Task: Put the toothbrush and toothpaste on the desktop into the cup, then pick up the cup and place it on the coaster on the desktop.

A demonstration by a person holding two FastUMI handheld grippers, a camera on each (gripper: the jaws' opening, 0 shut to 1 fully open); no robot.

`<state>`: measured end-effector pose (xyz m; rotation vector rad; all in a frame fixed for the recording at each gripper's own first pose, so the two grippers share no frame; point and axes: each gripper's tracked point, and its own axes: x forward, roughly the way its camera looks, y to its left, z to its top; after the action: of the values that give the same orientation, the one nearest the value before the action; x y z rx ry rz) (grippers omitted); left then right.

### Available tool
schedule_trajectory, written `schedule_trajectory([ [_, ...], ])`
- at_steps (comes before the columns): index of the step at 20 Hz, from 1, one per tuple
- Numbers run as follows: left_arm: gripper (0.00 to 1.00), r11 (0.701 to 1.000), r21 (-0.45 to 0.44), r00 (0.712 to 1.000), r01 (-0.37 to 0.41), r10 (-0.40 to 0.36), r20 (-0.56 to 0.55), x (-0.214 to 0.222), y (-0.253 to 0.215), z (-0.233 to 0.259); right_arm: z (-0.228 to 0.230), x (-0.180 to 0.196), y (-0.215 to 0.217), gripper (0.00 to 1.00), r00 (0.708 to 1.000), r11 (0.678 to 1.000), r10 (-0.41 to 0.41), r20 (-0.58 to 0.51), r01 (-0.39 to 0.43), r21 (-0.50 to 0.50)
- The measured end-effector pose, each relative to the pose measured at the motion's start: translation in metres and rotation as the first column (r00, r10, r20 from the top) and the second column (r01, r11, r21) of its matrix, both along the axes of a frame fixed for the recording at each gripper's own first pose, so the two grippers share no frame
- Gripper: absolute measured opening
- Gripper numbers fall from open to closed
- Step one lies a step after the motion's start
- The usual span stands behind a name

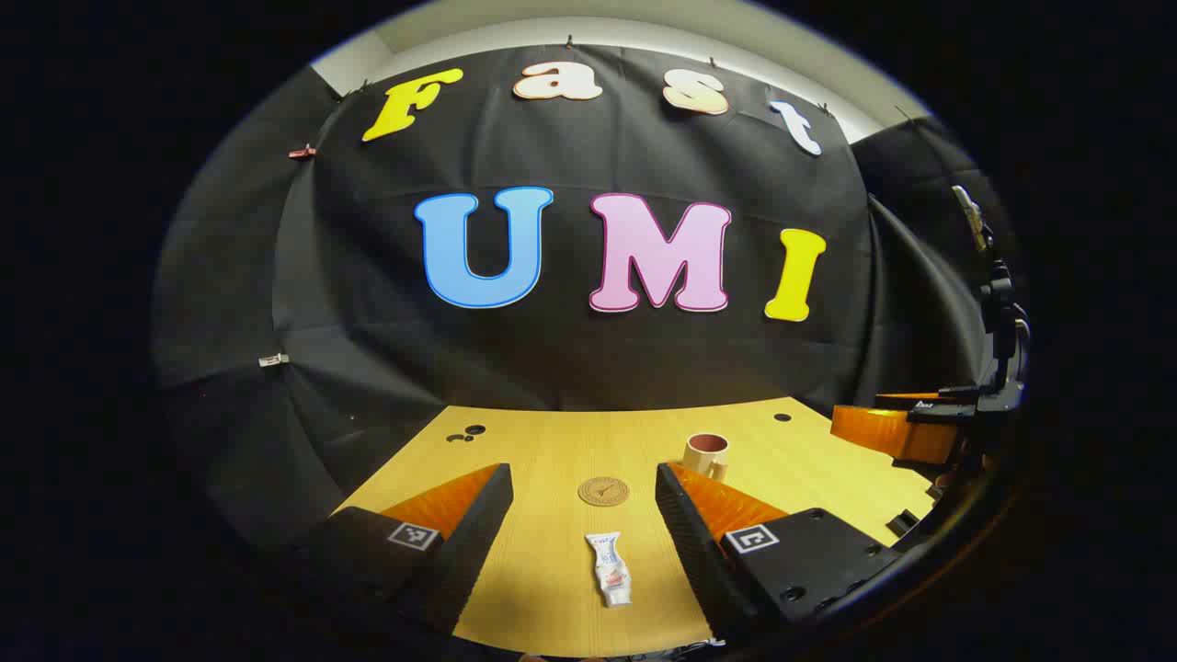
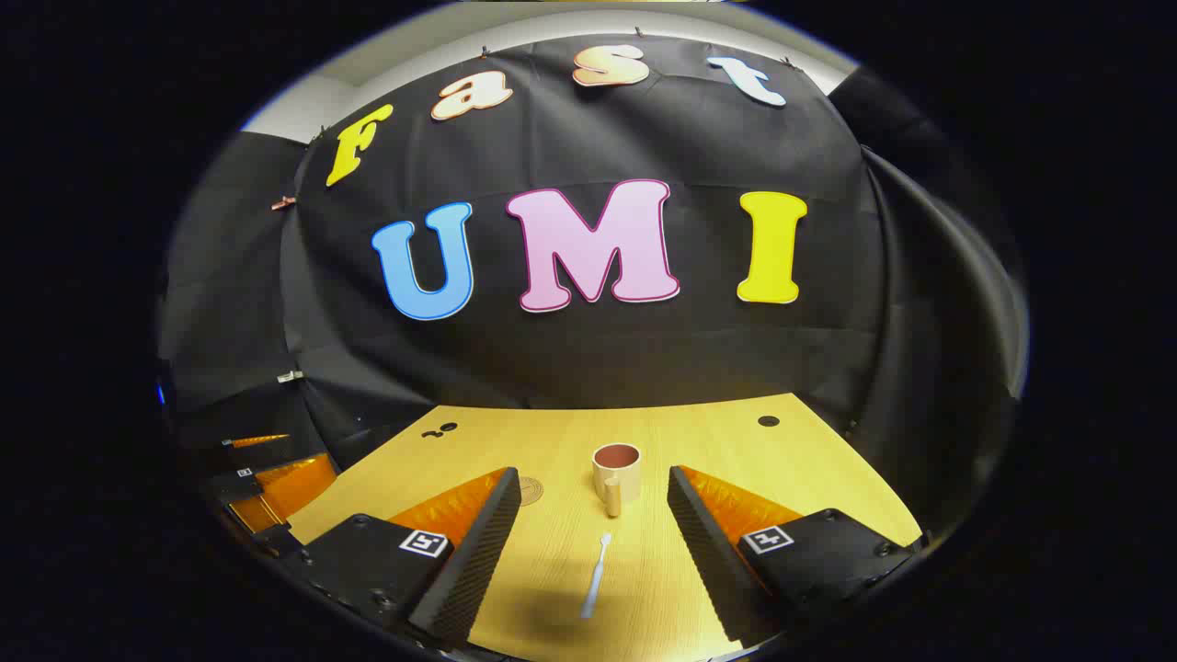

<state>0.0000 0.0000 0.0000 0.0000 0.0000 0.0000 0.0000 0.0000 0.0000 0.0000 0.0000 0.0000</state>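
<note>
Both my claws hang spread wide above the desktop (image 1: 552, 441), gripping nothing. Between my left gripper (image 1: 583, 496) fingers the toothpaste (image 1: 610, 569) lies flat, long axis running away from me, cap end nearest. Between my right gripper (image 2: 596, 501) fingers the toothbrush (image 2: 595, 564) lies lengthwise, pointing at the cup (image 2: 616, 473). Left of the cup sits the coaster (image 1: 603, 491).

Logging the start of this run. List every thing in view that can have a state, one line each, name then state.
toothpaste: lying flat on the desktop, between the left claw's fingers, untouched
toothbrush: lying flat on the desktop, not in the cup
cup: upright, empty as far as its inside shows, off the coaster
coaster: flat on the desktop, bare
left claw: open, holding nothing
right claw: open, holding nothing
</note>
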Motion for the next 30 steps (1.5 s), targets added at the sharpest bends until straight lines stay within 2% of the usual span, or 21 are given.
schedule_trajectory([
  [15,0.98,1.000,-0.004,0.997,-0.013,0.013,-0.079,0.024,0.002,-0.023,-0.021,0.022,-0.004,0.99,0.995,1.000,0.024,-0.097,-0.024,0.009],
  [20,0.97,0.999,-0.037,0.986,0.024,-0.030,-0.163,0.041,-0.004,-0.045,-0.032,0.029,-0.002,0.99,0.989,0.998,0.052,-0.141,-0.048,0.031],
  [25,0.98,0.997,-0.081,0.960,-0.002,-0.021,-0.281,0.073,-0.006,-0.080,-0.048,0.040,-0.005,0.99,0.978,0.996,0.087,-0.191,-0.083,0.033],
  [28,0.98,0.998,-0.052,0.932,-0.017,-0.003,-0.361,0.092,-0.008,-0.110,-0.064,0.049,-0.004,0.98,0.960,0.990,0.135,-0.245,-0.119,0.078],
  [30,0.98,0.999,-0.035,0.908,-0.021,0.004,-0.420,0.101,-0.011,-0.131,-0.073,0.055,-0.005,0.99,0.951,0.988,0.151,-0.268,-0.139,0.062],
])
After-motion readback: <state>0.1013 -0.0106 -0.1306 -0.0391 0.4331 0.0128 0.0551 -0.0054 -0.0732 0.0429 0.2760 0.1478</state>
